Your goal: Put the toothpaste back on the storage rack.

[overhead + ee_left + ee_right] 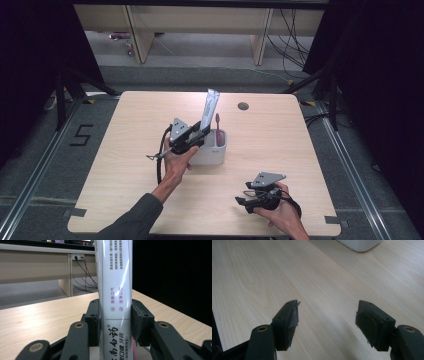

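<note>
My left claw (114,322) is clamped on the tube (115,287), one pad on each flat side, low on its body so the long upper part stands free. I hold it nearly upright because it has to go down end first into a narrow slot. In the high view the tube (209,107) leans a little away from me, its lower end at the rim of the white holder (212,152), and I judge it is at most part way in. The left claw (192,137) sits just at the holder's near left edge, so my grip is close to the point where the tube enters and I can steer it.

A pink brush (218,129) stands in the right part of the holder, so the tube belongs beside it, not against it.

My right claw (327,320) has its jaws apart with nothing between them. It rests low near the front right of the desk (125,150), well apart from the holder, out of the way and free to steady the holder if it tips.
</note>
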`<state>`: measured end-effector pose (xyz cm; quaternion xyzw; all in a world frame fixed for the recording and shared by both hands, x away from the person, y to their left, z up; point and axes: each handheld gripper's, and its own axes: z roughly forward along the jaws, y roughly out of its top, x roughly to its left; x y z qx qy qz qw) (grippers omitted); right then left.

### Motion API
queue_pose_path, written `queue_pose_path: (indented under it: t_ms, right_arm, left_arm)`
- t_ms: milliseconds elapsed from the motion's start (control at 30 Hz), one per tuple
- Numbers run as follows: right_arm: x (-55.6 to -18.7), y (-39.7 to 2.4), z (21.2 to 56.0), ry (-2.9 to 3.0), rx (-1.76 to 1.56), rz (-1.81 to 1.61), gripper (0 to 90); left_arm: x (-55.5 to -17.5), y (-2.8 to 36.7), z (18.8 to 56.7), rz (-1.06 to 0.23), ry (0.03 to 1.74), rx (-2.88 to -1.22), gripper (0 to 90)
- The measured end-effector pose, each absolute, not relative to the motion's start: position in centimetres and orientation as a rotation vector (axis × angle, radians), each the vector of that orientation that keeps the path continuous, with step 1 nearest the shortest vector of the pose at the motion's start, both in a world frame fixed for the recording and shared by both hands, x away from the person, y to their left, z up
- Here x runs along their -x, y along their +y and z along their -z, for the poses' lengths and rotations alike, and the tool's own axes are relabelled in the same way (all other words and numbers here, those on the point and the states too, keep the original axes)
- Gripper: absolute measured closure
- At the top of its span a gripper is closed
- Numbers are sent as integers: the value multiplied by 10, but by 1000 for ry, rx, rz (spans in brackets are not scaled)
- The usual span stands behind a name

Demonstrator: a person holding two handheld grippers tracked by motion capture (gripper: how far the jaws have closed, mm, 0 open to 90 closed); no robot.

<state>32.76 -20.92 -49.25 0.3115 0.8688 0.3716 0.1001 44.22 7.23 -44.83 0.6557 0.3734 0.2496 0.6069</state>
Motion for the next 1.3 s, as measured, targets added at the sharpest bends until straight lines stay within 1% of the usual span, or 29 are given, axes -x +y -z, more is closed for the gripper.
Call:
queue_pose_path:
  t_ms: [600, 833, 1000, 1033, 1067, 1100, 1233, 1267, 1300]
  right_arm:
    - [-328, -209, 492, 2579, -912, -1097, 347]
    - [-327, -209, 492, 2575, -918, -1095, 347]
    - [-327, -210, 492, 2578, -917, -1095, 347]
    - [-328, -209, 492, 2580, -909, -1098, 347]
    - [-328, -209, 492, 2581, -906, -1096, 347]
    - [-328, -209, 493, 2582, -905, -1095, 347]
    - [-327, -208, 493, 2581, -913, -1089, 346]
    - [-327, -208, 493, 2583, -916, -1090, 346]
    - [-327, -208, 493, 2581, -910, -1090, 346]
  left_arm:
    - [-440, 70, 456, -650, 865, -1536, 618]
    - [-439, 69, 456, -697, 862, -1561, 609]
    - [-438, 69, 454, -756, 845, -1583, 586]
    - [-438, 69, 451, -760, 830, -1574, 598]
    - [-436, 69, 447, -781, 826, -1579, 640]
    - [-436, 68, 442, -784, 825, -1579, 598]
    - [-434, 67, 429, -821, 791, -1596, 607]
    - [-431, 66, 428, -789, 824, -1589, 592]
    - [-430, 66, 427, -786, 829, -1585, 566]
